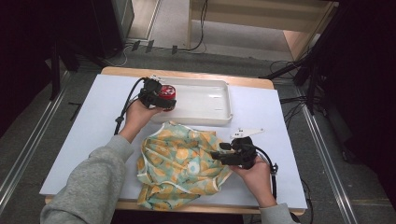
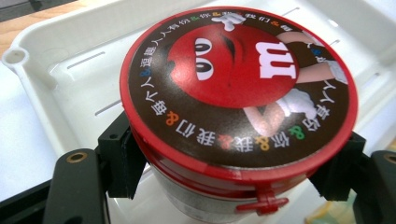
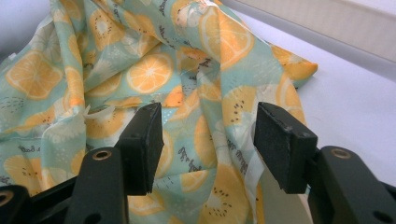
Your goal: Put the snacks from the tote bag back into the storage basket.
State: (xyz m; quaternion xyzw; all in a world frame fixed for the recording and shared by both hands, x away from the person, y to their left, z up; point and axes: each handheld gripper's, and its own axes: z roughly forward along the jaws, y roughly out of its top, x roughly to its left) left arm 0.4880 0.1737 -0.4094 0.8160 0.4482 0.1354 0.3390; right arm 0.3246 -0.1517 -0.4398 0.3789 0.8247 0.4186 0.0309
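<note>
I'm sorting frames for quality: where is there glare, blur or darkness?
High view: table evenly lit, surroundings dark, soft glare in the white tray. Left gripper view: candy tin lid sharp with slight sheen, tray rim washed out. Right gripper view: fruit-print cloth crisp, background blurred, nearest jaw parts soft.

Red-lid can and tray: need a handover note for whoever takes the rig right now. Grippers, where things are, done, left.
Left gripper: shut on the red-lid can, jaws clamped on its sides just under the lid, over the left end of the white tray.
Right gripper: open, jaws apart at the right edge of the citrus-print cloth, nothing gripped.
Cloth lies crumpled on the table in front of the tray.
Done: can picked up.
Left: probably set the can in the tray and release.
</note>
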